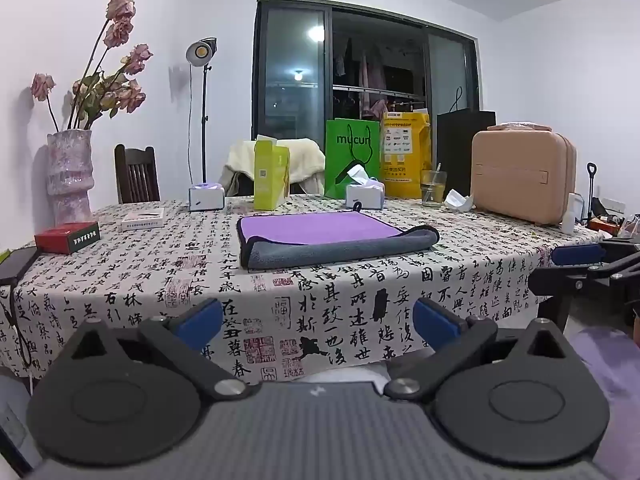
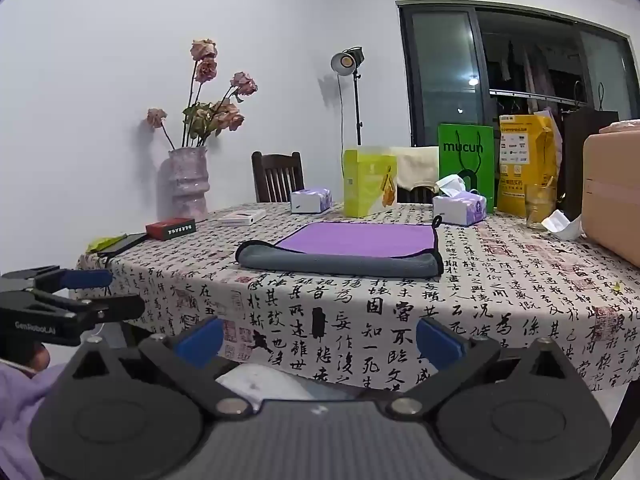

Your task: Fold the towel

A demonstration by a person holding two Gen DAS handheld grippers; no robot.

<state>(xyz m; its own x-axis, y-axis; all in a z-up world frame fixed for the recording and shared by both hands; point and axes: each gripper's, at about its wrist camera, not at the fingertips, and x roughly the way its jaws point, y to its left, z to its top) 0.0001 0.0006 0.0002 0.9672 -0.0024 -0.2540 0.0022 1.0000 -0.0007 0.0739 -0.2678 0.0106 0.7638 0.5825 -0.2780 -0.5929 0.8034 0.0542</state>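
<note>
A towel (image 1: 320,232), purple on top and grey underneath, lies flat on the table with its near edge folded back to show grey. It also shows in the right wrist view (image 2: 352,242). My left gripper (image 1: 318,322) is open and empty, held off the table's near edge, well short of the towel. My right gripper (image 2: 320,338) is open and empty, also off the near edge. The right gripper shows at the right of the left wrist view (image 1: 580,264), and the left gripper at the left of the right wrist view (image 2: 86,292).
The table has a calligraphy-print cloth (image 1: 360,304). Behind the towel stand tissue packs (image 1: 364,194), a lime box (image 1: 272,174), a green bag (image 1: 352,156), a yellow bag (image 1: 404,152), a glass (image 1: 433,188) and a beige case (image 1: 524,178). At left are a vase (image 1: 68,176), a red box (image 1: 66,237) and a phone (image 1: 18,264).
</note>
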